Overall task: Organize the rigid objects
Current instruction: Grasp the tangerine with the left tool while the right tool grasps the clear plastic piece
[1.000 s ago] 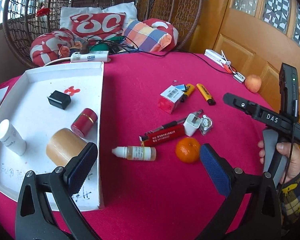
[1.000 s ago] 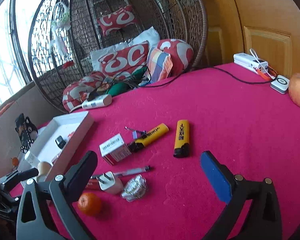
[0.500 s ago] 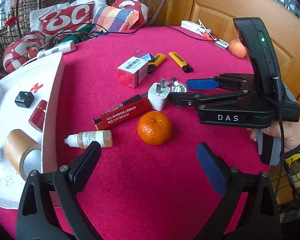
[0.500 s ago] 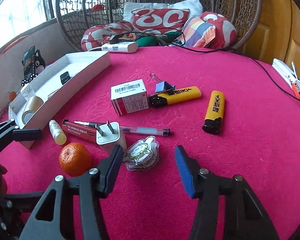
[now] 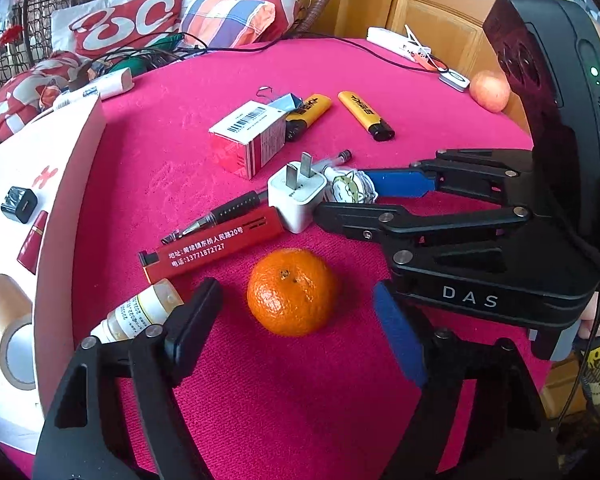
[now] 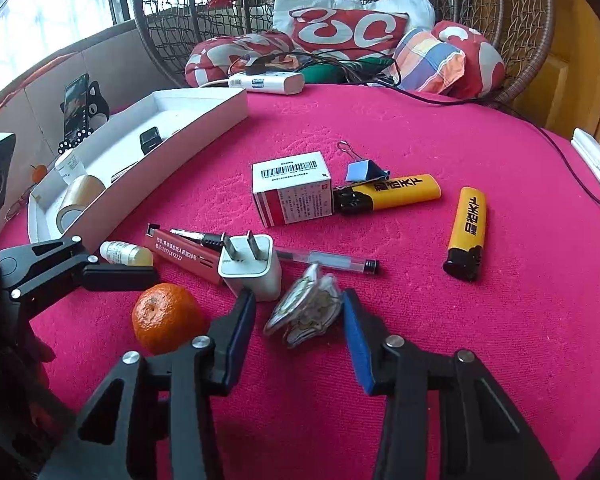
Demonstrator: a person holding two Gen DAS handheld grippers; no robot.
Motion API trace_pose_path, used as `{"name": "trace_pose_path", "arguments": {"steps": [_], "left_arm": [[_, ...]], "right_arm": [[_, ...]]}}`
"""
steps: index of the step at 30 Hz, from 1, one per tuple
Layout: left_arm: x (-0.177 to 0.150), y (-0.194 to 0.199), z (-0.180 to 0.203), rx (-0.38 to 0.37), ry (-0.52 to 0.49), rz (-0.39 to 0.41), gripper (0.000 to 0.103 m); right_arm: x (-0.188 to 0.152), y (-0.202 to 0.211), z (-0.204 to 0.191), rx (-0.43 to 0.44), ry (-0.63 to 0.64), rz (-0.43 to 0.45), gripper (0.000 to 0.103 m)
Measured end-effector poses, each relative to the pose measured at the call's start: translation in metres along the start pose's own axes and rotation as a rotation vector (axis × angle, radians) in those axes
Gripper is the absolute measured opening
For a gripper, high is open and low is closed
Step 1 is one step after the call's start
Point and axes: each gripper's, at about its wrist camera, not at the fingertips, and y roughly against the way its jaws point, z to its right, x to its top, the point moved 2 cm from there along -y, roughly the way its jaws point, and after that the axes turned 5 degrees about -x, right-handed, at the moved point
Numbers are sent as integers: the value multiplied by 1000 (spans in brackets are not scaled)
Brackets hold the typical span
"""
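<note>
Left tool [image 5: 296, 320] has just been closing around the round, dimpled orange [image 5: 293, 291] near the desk's [image 5: 284, 408] front, not touching. Right tool [image 6: 298, 312], also closing, straddles a glossy charm [image 6: 304, 310], long axis slanting far-left.

Both tongs tilt downward, jaws just closing: left tongs [image 5: 296, 320] still wide, right tongs [image 6: 300, 312] narrowed, neither pressing anything.

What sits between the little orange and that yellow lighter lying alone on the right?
In the right wrist view, a white plug adapter and a shiny cartoon charm lie between the orange and the lighter.
</note>
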Motion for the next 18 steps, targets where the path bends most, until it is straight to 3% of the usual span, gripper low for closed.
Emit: {"name": "trace_pose_path", "arguments": {"steps": [1,3,12,18], "left_arm": [[0,-1,0,9,-8,3,58],[0,-1,0,23,-19,4,42],[-7,11,1,-4,-11,39,41],[-2,32,10,-22,-20,106,41]], "right_arm": [[0,0,0,9,2,-1,25],[-1,1,1,23,-6,1,17],[-3,15,8,30,-66,60,16],[-4,43,17,39,-143,126,15]]}}
